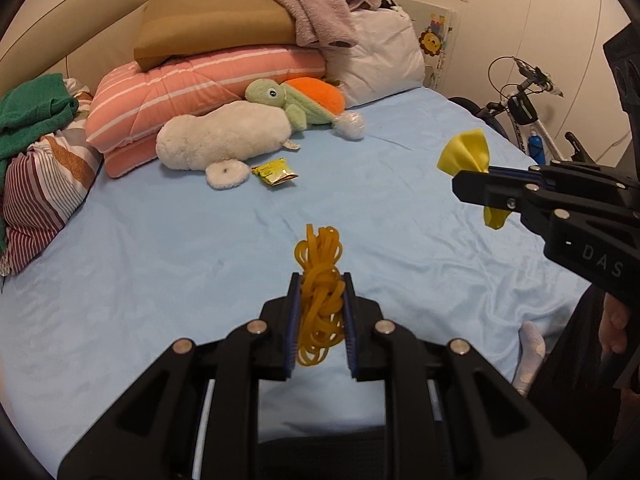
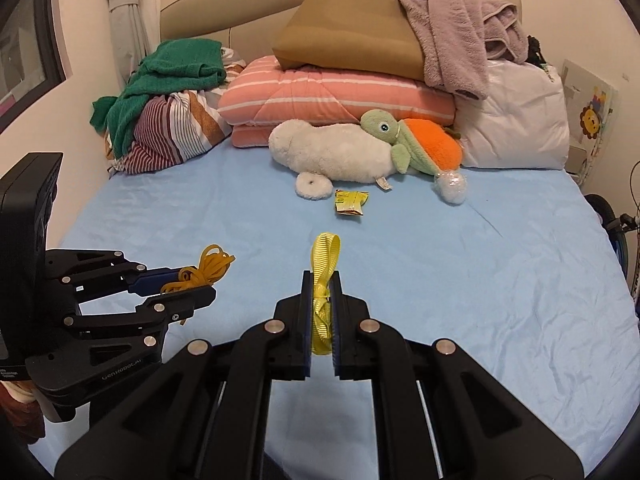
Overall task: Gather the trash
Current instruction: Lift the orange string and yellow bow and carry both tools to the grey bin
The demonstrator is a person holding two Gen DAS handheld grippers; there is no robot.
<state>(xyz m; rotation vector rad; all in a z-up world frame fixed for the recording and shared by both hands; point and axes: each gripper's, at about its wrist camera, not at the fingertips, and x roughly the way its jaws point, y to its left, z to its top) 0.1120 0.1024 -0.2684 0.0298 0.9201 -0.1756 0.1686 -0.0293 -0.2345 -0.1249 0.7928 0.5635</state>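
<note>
The left gripper [image 1: 320, 280] sits at the lower centre of the left wrist view, its jaws clenched on a tangled bundle of amber-yellow rubber bands [image 1: 320, 284] that sticks out above the fingertips and hangs down between the blue pads. In the right wrist view this same gripper [image 2: 192, 286] comes in from the lower left, the bundle [image 2: 208, 266] poking out past its tips.

The right gripper [image 2: 322, 276] fills the lower centre of its own view, jaws clamped tight on a loop of yellow woven ribbon [image 2: 325, 264] standing upright between them. In the left wrist view it [image 1: 472, 182] enters from the right edge, with the ribbon [image 1: 466, 154] fanned above the tips and a yellow end hanging below.

Both grippers are held above a bed with a pale blue sheet [image 1: 160, 260], clear of its surface. In the middle of the bed, above centre in both views, lies a small crumpled yellow foil packet [image 2: 350, 202], flat on the sheet, just beside the round foot of a long white plush toy [image 2: 328, 156]. A green plush turtle with an orange shell [image 2: 412, 140] leans against the white one. Just beyond the turtle's lower end lies a crumpled ball of clear plastic [image 2: 452, 186]. Behind them a pink striped folded quilt [image 2: 336, 92] carries a brown cushion [image 2: 348, 36] and a mauve fleece blanket [image 2: 456, 28]. A white bicycle [image 1: 528, 116] stands at the right of the left wrist view.
</note>
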